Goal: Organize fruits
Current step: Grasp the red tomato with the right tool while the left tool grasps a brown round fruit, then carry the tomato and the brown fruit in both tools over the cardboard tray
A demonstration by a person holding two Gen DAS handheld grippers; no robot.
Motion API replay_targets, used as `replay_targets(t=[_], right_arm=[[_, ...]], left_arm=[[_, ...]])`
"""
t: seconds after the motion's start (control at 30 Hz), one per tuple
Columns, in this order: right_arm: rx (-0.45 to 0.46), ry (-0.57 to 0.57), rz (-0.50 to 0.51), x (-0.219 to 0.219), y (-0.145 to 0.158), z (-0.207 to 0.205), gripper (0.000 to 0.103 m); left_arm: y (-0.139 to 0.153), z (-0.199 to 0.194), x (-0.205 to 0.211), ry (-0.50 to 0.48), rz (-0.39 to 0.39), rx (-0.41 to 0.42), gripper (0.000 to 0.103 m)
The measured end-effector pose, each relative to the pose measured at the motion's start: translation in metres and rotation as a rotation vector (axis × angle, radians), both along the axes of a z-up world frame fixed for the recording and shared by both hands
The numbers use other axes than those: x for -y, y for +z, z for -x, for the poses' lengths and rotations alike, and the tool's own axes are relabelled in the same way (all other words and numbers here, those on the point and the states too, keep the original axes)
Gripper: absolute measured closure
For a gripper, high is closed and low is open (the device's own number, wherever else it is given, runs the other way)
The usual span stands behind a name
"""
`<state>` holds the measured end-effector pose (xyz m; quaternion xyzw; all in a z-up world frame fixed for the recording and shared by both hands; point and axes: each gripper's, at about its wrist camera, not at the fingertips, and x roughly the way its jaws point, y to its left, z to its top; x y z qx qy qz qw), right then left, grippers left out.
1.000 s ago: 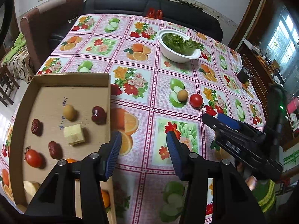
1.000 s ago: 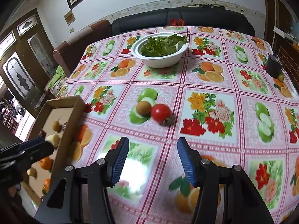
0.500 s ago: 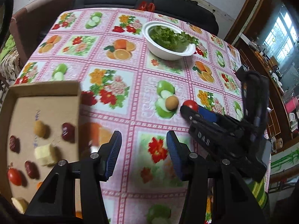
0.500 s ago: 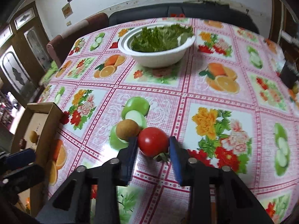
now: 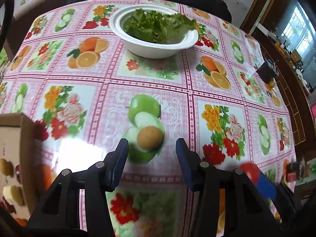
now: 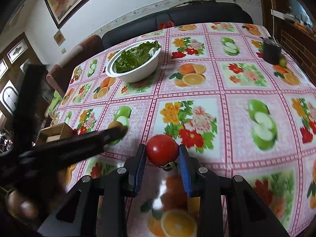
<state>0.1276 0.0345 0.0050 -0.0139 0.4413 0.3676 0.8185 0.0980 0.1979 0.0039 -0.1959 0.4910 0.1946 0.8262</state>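
Here the right gripper [image 6: 162, 154] clamps a red tomato [image 6: 162, 149] between its blue pads, lifted just off the fruit-print tablecloth [image 6: 227, 83]. The left gripper [image 5: 152, 154] hangs with jaws apart and empty — a small brown fruit [image 5: 150, 137] lies just ahead of them (a longan, perhaps). The cardboard box [image 5: 11, 130] sits to the left — more fruit inside.

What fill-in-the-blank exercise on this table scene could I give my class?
1. The right gripper is shut on a red ____.
2. The white bowl holds green ____.
3. The brown fruit lies before the open ____ gripper.
4. The cardboard box stands at the table's ____ edge in the left wrist view.

Missing words: tomato; lettuce; left; left
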Motion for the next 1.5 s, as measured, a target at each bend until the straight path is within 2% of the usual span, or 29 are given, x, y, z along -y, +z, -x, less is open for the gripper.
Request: replay_targets(t=[0.1,0.23,0.4,0.67,0.93,1.5], right_arm=[[-0.001,0.006,-0.011,0.007,0.004,0.007,0.069],[0.003,0.016,-0.022,0.009,0.009,0.015,0.069],[0.005,0.014,-0.027,0.010,0.012,0.022,0.070],[0.000,0.019,-0.039,0.013,0.014,0.035,0.070],[-0.016,0.061,-0.042,0.003,0.014,0.054,0.070],[0.030,0.178,-0.057,-0.037,0.038,0.094,0.070]], left_arm=[[-0.005,-0.005,0.000,0.013,-0.028,0.000,0.058],[-0.006,-0.007,0.001,0.013,-0.058,0.010,0.079],[-0.007,-0.001,0.001,0.010,-0.061,0.016,0.080],[0.013,0.051,0.005,0.043,-0.093,0.031,0.079],[0.038,0.104,0.004,0.072,-0.120,0.054,0.079],[0.068,0.170,-0.009,0.114,-0.160,0.102,0.079]])
